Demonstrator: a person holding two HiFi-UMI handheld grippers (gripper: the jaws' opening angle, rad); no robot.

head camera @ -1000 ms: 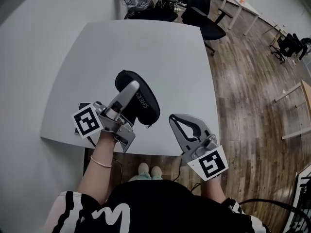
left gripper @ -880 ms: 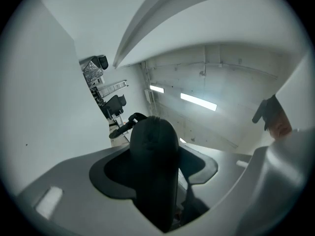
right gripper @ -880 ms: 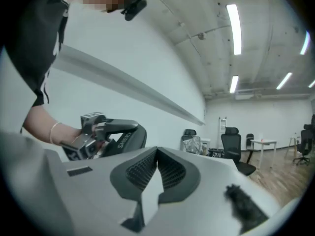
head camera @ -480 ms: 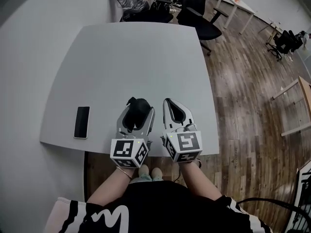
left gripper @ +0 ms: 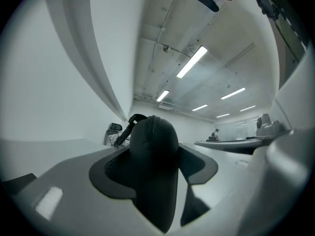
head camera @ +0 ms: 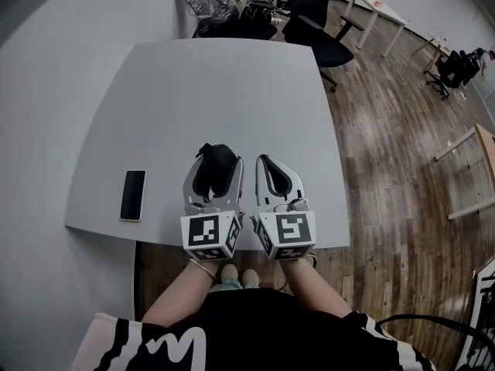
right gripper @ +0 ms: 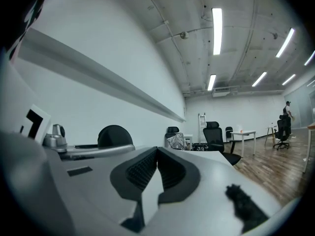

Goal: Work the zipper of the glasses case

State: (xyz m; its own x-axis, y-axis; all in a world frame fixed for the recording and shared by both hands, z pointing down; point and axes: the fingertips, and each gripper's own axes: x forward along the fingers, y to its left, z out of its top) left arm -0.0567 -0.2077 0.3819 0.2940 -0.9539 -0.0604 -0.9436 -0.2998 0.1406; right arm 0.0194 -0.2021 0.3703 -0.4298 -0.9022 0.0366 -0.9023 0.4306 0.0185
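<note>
Glasses case [head camera: 216,158] sits at the near edge of the desk [head camera: 216,91], clamped in your left gripper [head camera: 216,168], apparently to steady it for the zipper; your right gripper [head camera: 267,163], jaws pressed together and empty, rests just beside it.

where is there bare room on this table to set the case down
The whole far half of the table is bare, also the strip between the phone and the left gripper. Crowded at the near edge: glasses case in the left jaws, right gripper close beside.
</note>
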